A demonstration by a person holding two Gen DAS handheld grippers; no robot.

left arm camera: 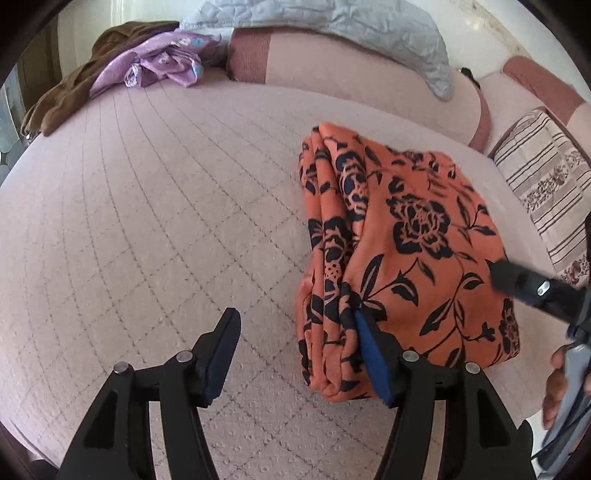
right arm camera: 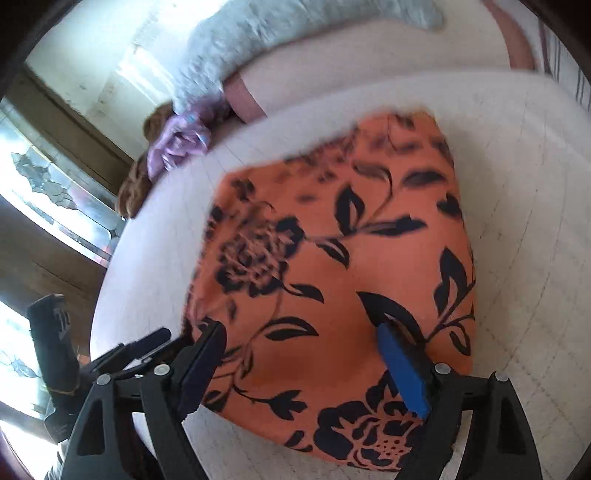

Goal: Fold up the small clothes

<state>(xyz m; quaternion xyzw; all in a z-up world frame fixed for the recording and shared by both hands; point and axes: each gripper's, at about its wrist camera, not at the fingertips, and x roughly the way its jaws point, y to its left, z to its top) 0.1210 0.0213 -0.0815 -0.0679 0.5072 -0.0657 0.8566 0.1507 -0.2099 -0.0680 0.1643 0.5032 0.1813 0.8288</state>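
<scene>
An orange cloth with a black flower print (left arm camera: 406,236) lies folded into a thick rectangle on the pale quilted bed cover (left arm camera: 147,221). My left gripper (left arm camera: 295,330) is open at the cloth's near left corner. Its right blue pad (left arm camera: 369,354) rests against the stacked fold edges and its left finger (left arm camera: 225,339) hangs over bare cover. In the right wrist view the orange cloth (right arm camera: 332,258) fills the middle. My right gripper (right arm camera: 301,334) stands open just above its near edge, with the blue pad (right arm camera: 402,369) on the fabric. The right gripper's finger (left arm camera: 517,280) also shows at the cloth's right side.
A crumpled purple garment (left arm camera: 162,66) and a brown one (left arm camera: 74,92) lie at the bed's far left. A grey-blue quilt (left arm camera: 332,26) drapes over a pink bolster (left arm camera: 351,74) along the back. A striped cushion (left arm camera: 546,192) sits at the right. A hand (left arm camera: 557,387) holds the right tool.
</scene>
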